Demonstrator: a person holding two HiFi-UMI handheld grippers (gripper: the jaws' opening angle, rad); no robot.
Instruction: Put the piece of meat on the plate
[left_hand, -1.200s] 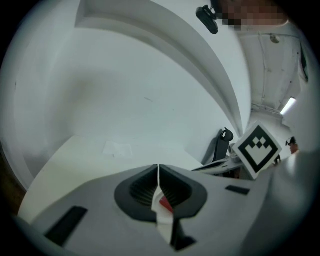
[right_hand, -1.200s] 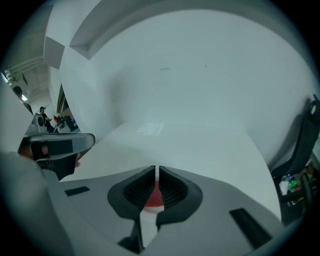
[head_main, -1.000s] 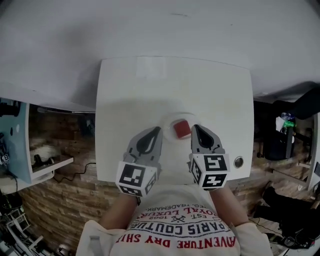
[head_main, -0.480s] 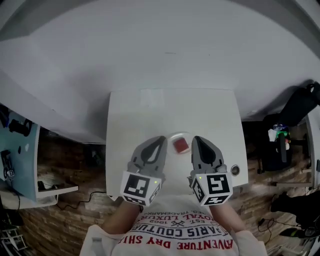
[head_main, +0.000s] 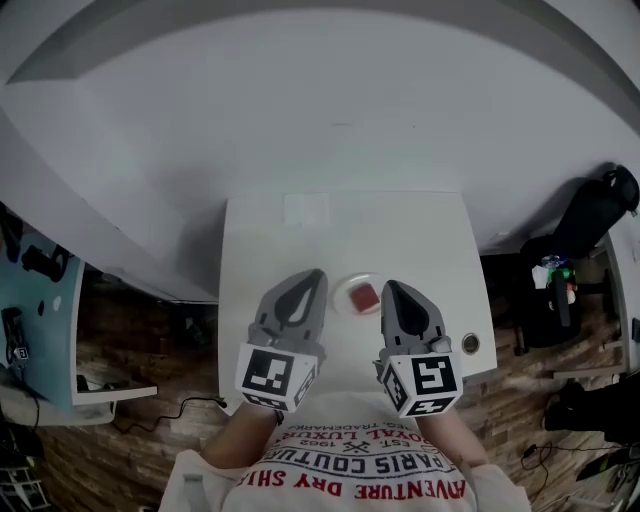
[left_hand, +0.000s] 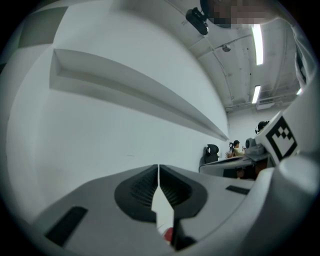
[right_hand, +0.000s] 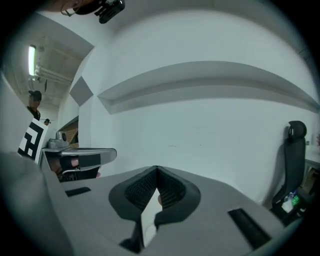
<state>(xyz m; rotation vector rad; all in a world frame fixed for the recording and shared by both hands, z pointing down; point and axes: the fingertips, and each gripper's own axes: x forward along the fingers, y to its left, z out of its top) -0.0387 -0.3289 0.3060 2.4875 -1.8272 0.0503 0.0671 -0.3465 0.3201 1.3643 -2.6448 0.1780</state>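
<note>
A red piece of meat (head_main: 363, 297) lies on a small white plate (head_main: 346, 289) near the middle of the white table (head_main: 270, 240). My left gripper (head_main: 311, 278) is held above the table to the plate's left, its jaws shut with nothing between them. My right gripper (head_main: 390, 290) is raised to the plate's right, also shut and empty. In the left gripper view a sliver of the red meat (left_hand: 169, 234) shows below the closed jaws (left_hand: 158, 170). The right gripper view shows its jaws (right_hand: 157, 171) closed, pointing at the white wall.
A round metal grommet (head_main: 470, 344) sits in the table's near right corner. A black office chair (right_hand: 294, 150) stands to the right. A teal shelf unit (head_main: 35, 300) is at the left, above a brick-pattern floor. The white wall (head_main: 330, 110) rises behind the table.
Both grippers have risen from the table on either side of the plate, still shut. The head camera has lifted too, so the table and plate look smaller and farther.
</note>
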